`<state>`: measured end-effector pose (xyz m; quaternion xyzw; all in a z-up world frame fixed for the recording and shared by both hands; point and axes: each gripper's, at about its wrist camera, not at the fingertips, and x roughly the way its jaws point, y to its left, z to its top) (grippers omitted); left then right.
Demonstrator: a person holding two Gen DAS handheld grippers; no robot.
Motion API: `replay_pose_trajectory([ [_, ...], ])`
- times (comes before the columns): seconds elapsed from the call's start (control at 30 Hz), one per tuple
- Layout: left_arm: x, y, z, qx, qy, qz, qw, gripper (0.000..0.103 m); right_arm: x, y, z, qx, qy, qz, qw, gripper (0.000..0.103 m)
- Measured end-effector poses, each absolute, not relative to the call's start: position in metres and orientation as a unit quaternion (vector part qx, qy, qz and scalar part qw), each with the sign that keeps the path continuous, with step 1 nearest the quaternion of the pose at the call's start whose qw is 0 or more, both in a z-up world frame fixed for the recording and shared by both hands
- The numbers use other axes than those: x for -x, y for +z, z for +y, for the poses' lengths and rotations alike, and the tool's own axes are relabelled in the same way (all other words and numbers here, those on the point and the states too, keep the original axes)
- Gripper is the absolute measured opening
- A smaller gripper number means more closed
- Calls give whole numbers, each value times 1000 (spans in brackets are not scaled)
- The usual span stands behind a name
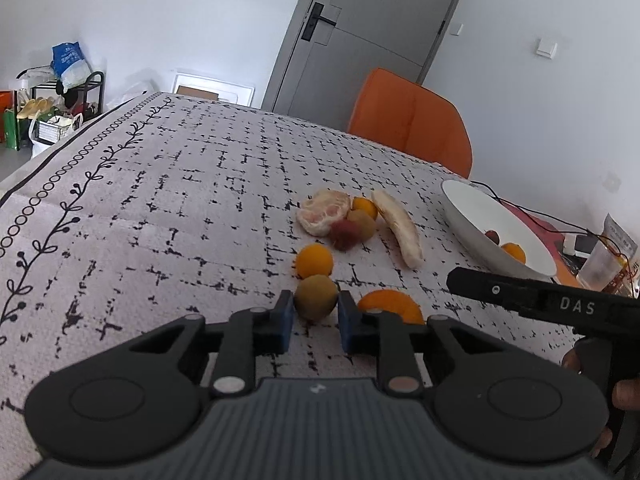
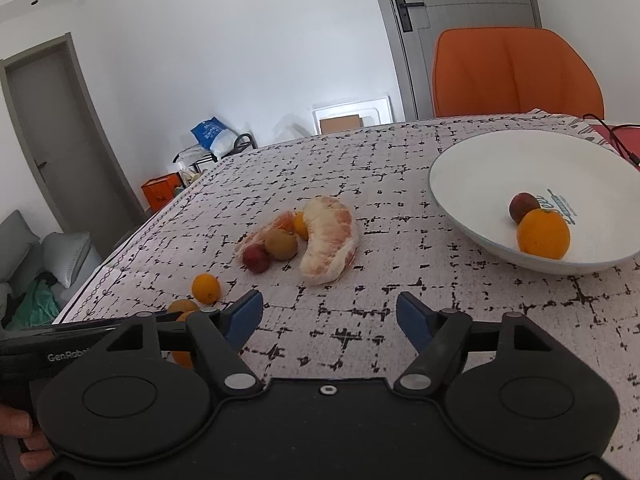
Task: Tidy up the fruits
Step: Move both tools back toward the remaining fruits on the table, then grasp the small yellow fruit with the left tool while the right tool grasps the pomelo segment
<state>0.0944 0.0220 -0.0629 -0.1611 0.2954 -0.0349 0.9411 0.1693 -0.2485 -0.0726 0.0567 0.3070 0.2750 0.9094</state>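
Observation:
In the left wrist view my left gripper (image 1: 316, 314) has its blue pads on either side of a brown-green kiwi (image 1: 315, 297) on the tablecloth, closed on it. Beside it lie an orange (image 1: 390, 306) and a small orange fruit (image 1: 314, 260). Farther on sit peeled pomelo pieces (image 1: 323, 212), another kiwi (image 1: 362, 223), a red lychee (image 1: 344, 234) and a long pomelo wedge (image 1: 400, 228). The white bowl (image 2: 472, 184) holds an orange (image 2: 543, 234) and a dark red fruit (image 2: 523, 206). My right gripper (image 2: 330, 318) is open and empty above bare cloth.
An orange chair (image 2: 516, 72) stands behind the table's far edge. A black cable (image 1: 532, 214), a plastic cup (image 1: 600, 266) and a packet lie right of the bowl. The table's left edge (image 1: 60, 148) drops to the floor with a cluttered rack.

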Motion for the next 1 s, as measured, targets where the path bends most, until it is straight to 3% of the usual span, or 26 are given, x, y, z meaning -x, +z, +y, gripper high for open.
replay_pose_trajectory([
  [0.87,-118,-50,62,176,2,274,946,22,-230,-75,-205,-17,254,334,908,52],
  [0.93,-119,-51,62,175,0,275,945,22,-231,-76,-203,-13,254,331,909,49],
  [1.0,-121,-51,61,175,-1,278,945,22,-234,-76,-203,-15,260,328,908,39],
])
